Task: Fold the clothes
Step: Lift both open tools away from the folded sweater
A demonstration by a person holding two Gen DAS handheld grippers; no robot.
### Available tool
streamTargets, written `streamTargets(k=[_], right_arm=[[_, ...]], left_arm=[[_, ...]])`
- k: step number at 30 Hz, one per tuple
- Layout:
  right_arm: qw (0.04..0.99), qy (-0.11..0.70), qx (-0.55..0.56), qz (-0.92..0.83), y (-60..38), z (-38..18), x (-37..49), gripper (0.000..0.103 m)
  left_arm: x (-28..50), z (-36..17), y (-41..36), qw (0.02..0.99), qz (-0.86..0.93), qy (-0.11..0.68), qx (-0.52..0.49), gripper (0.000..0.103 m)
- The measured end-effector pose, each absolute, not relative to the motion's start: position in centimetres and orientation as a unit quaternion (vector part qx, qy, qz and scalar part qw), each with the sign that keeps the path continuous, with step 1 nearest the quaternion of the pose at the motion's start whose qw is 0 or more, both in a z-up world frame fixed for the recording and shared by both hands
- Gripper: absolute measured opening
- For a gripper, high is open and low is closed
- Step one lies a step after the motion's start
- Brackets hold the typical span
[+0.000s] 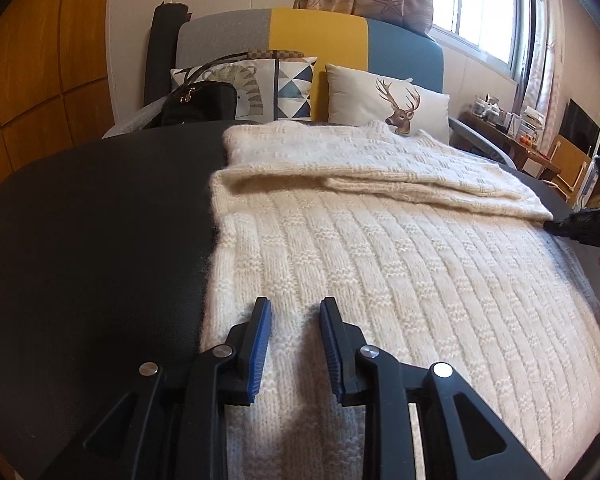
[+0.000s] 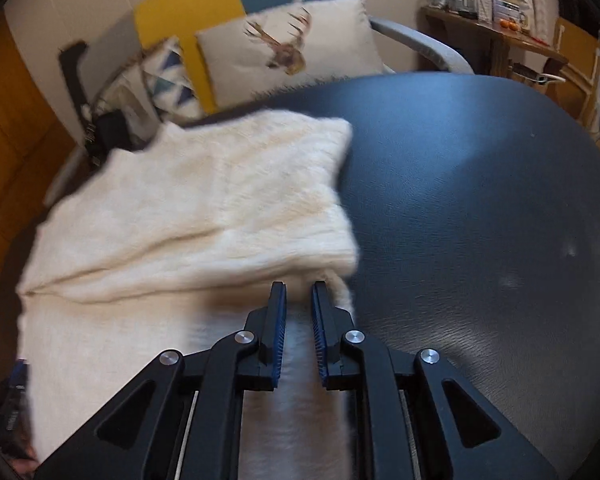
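A cream knit sweater point(image 1: 380, 248) lies flat on a round black table point(image 1: 92, 216). Its far part is folded over toward me, and the fold edge point(image 1: 380, 188) runs across it. My left gripper point(image 1: 295, 308) is open and empty, low over the sweater's near left part. In the right wrist view the sweater point(image 2: 188, 216) is blurred. My right gripper point(image 2: 299, 292) is open and empty over the sweater's right edge, just below the folded flap's corner. It also shows in the left wrist view point(image 1: 580, 224), at the far right.
A grey, yellow and blue sofa point(image 1: 320, 36) stands behind the table with a deer cushion point(image 1: 388, 100), a triangle cushion point(image 1: 292, 88) and a black handbag point(image 1: 200, 104). A wooden shelf with clutter point(image 1: 512, 124) and a window point(image 1: 484, 4) are at the right. Bare black tabletop point(image 2: 480, 200) lies right of the sweater.
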State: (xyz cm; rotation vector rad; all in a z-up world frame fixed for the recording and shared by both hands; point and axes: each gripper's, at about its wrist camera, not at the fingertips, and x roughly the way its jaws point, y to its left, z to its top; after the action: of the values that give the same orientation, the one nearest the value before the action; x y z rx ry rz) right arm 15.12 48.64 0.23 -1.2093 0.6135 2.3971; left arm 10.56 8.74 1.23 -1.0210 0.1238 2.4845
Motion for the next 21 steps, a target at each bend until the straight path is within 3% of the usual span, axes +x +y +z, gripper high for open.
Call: streamTargets(k=[5, 8, 14, 21], right_arm=[[0.216, 0.231, -0.409, 0.856, 50.2, -0.5, 16.4, 0.0], [0.223, 0.186, -0.437, 0.851, 49.0, 0.3, 15.7, 0.0], [0.181, 0.166, -0.454, 0.857, 43.4, 2.5, 18.3, 0.004], [0.194, 0.138, -0.472, 0.849, 40.2, 0.6, 21.4, 0.005]], left_arm=[[10.3, 1.0, 8.6, 0.227, 0.901, 0.044, -0.368, 0.026], [10.3, 1.0, 8.4, 0.227, 0.901, 0.043, -0.367, 0.026], [10.4, 1.0, 8.5, 0.224, 0.903, 0.048, -0.364, 0.026], [10.9, 1.0, 8.4, 0.221, 0.904, 0.051, -0.363, 0.027]])
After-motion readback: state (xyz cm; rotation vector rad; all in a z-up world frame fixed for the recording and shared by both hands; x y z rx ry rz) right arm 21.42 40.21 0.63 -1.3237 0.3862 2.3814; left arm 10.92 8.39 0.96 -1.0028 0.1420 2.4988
